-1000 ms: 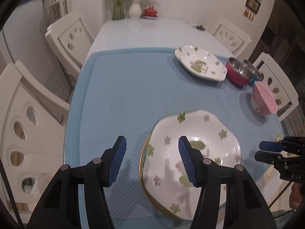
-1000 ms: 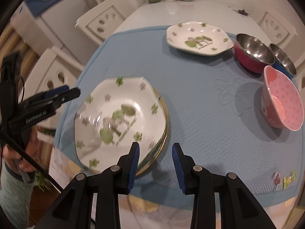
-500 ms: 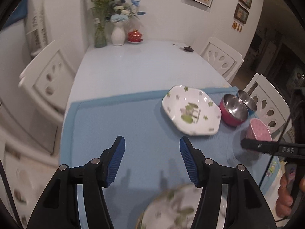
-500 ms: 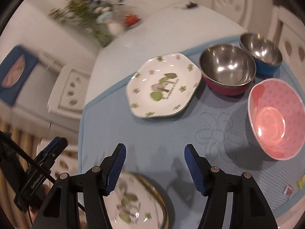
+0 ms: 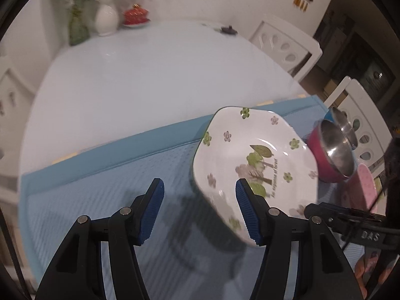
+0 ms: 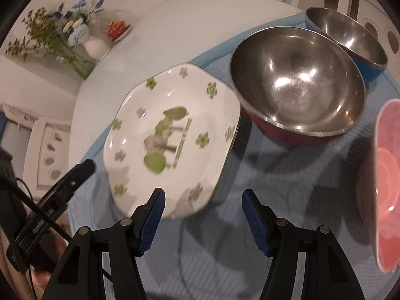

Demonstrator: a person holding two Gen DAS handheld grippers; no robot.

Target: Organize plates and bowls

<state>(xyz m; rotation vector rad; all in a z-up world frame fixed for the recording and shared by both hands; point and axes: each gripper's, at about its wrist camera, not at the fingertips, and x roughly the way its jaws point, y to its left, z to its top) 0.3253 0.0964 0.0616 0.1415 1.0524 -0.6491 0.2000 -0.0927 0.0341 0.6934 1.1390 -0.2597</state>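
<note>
Left claw [image 5: 200, 212] spread wide, gripping nothing, now close over the blue mat [image 5: 100, 200] on the bench [image 5: 150, 75], just left of the floral plate [image 5: 255, 165]. Right claw [image 6: 203, 218] likewise released and empty, moved in since half a second ago until its left fingertip [image 6: 152, 215] overlaps the plate's near rim. Red-sided steel bowl [image 6: 297, 87] touching the plate's right edge, blue-sided steel bowl [image 6: 350, 40] behind it, pink bowl [image 6: 385, 187] further right. Earlier stacked plates gone from view.
</note>
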